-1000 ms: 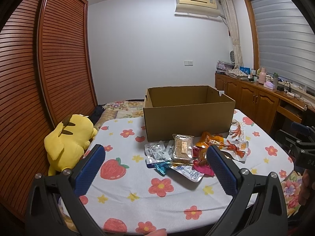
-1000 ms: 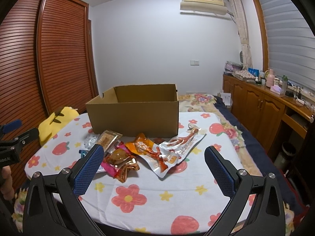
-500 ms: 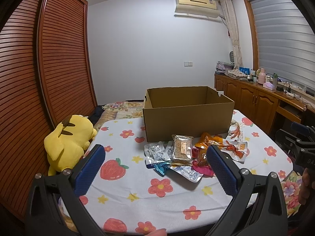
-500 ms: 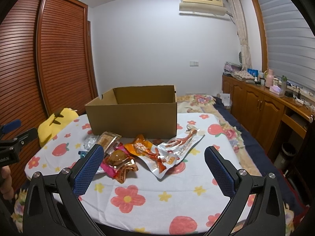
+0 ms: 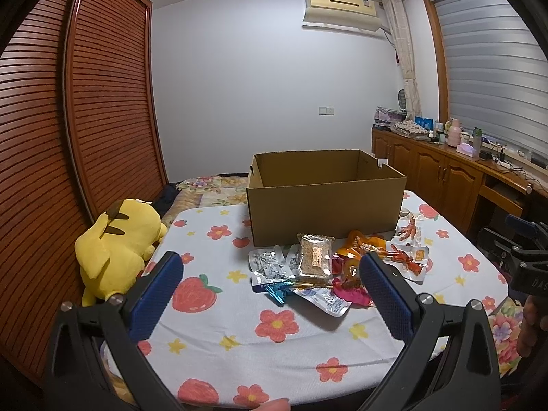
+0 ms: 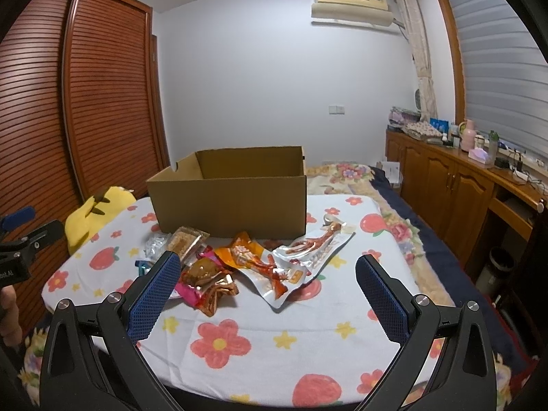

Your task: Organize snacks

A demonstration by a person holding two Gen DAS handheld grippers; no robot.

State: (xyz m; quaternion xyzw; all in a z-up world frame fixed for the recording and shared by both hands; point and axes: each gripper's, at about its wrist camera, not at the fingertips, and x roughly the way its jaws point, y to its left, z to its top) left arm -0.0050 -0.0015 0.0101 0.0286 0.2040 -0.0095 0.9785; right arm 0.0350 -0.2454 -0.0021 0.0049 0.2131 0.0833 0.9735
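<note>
Nearest to the cameras are the two grippers, both held above the near edge of the table. The left gripper has its blue-padded jaws wide apart and holds nothing. The right gripper is the same: jaws wide apart and empty.

Under them lies the tablecloth, white with red flowers and strawberries. A little farther, near the middle of the table, the snack packets lie in a loose pile, some overlapping. On the left side of the pile are a silver packet and a small blue candy wrapper. Beside them is a clear packet with a brown grain bar. To the right are a pink and gold packet, an orange packet and a clear packet with chicken feet.

Just behind the pile stands the open cardboard box; its inside bottom is hidden by the front wall. Far left, at the table's edge, a yellow plush toy leans near the wooden wardrobe.
</note>
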